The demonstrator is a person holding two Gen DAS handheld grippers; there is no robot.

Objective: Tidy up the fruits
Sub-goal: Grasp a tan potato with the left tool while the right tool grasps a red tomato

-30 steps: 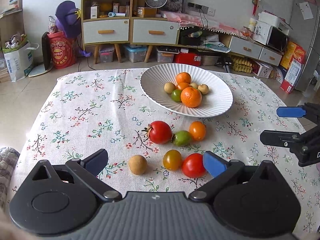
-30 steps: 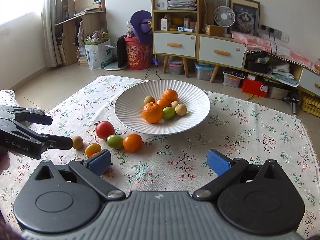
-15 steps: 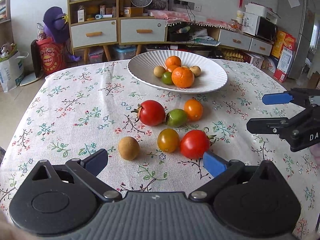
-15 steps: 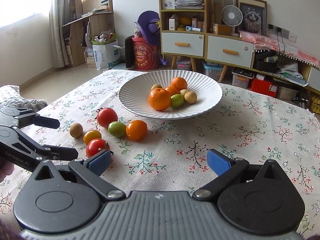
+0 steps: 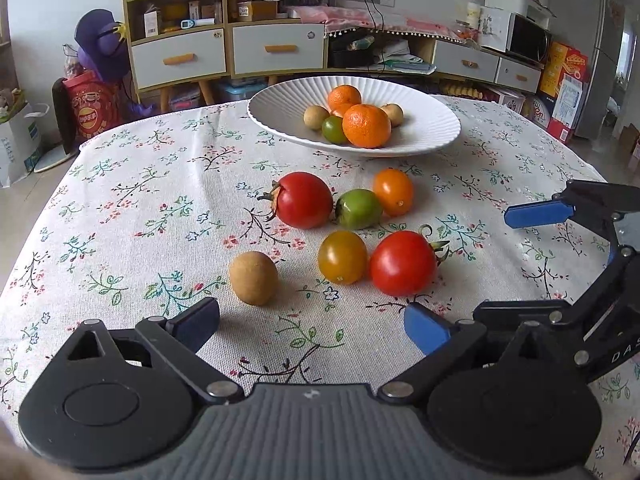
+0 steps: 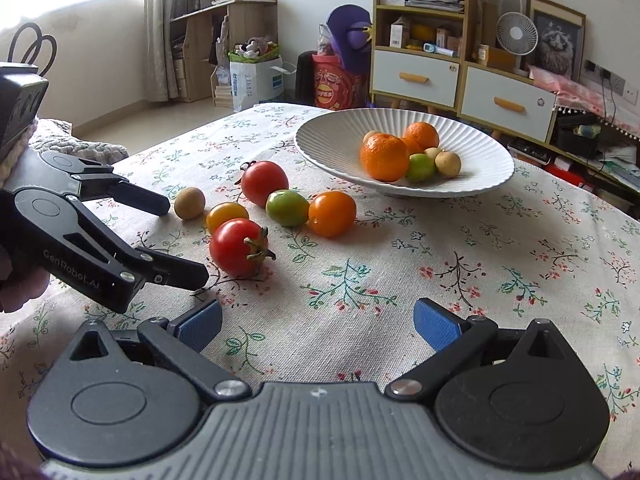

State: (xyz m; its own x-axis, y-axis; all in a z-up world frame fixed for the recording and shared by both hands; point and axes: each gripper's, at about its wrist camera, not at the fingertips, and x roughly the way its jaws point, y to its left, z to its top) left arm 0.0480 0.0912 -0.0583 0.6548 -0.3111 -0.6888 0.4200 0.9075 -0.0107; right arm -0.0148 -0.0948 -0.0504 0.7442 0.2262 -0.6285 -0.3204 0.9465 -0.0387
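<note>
Both tongs were spread wide and held nothing. Just ahead of the left gripper (image 5: pixel 312 324) lay the loose fruit on the floral tablecloth (image 5: pixel 132 216): a tan longan (image 5: pixel 253 277) nearest its left finger, a yellow-orange tomato (image 5: pixel 342 257) dead ahead, and touching that one, a red tomato (image 5: pixel 403 263) close to its right fingertip. Behind those sat a second row, a bigger red tomato (image 5: pixel 304 199), a green tomato (image 5: pixel 358 209) and an orange tomato (image 5: pixel 393 191), pressed side by side. Farther out past that row stood the white ribbed bowl (image 5: pixel 432 120), with oranges, a green fruit and several longans in it. Over on the right, the right gripper (image 6: pixel 318 326) hovered above bare cloth, with the near red tomato forward and to its left, right by the left gripper's lower finger.
</note>
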